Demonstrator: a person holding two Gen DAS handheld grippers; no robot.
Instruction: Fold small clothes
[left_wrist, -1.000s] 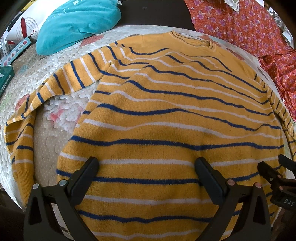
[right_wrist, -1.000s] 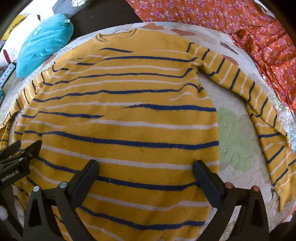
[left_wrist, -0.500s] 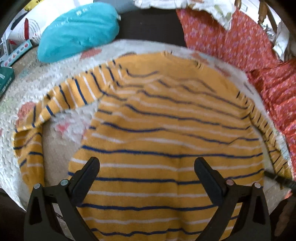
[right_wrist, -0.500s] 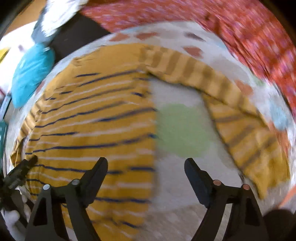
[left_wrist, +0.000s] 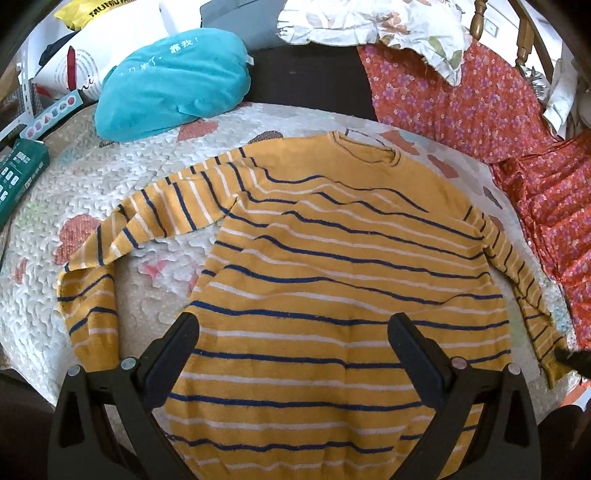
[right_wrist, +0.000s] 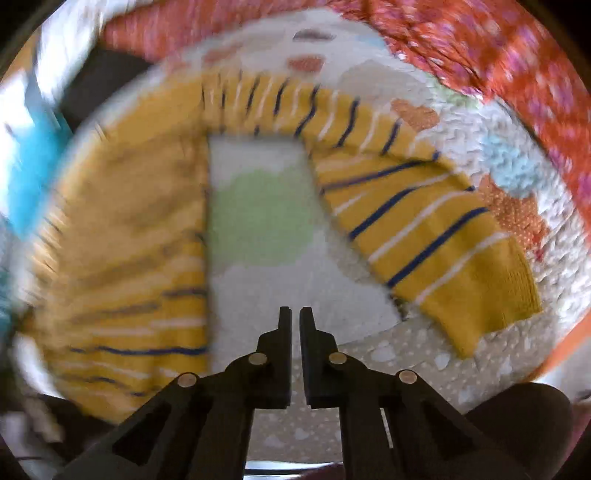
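Swung off sweater (right_wrist: 424, 229) — right gripper (right_wrist: 294, 314) closing empty beside sleeve.

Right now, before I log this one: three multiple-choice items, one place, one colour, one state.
1. Relative to the sweater, the teal cushion lies: A on its hem; B beyond one sleeve, off it; C inside its collar.
2. The sweater's stripes are: A green and black; B blue and white; C red only.
3. The left gripper is: A open, empty; B shut on a sleeve; C shut on the cushion.
B, quilt shows between cushion and sleeve; B, blue and white lines cross the yellow; A, its fingers stand wide apart.
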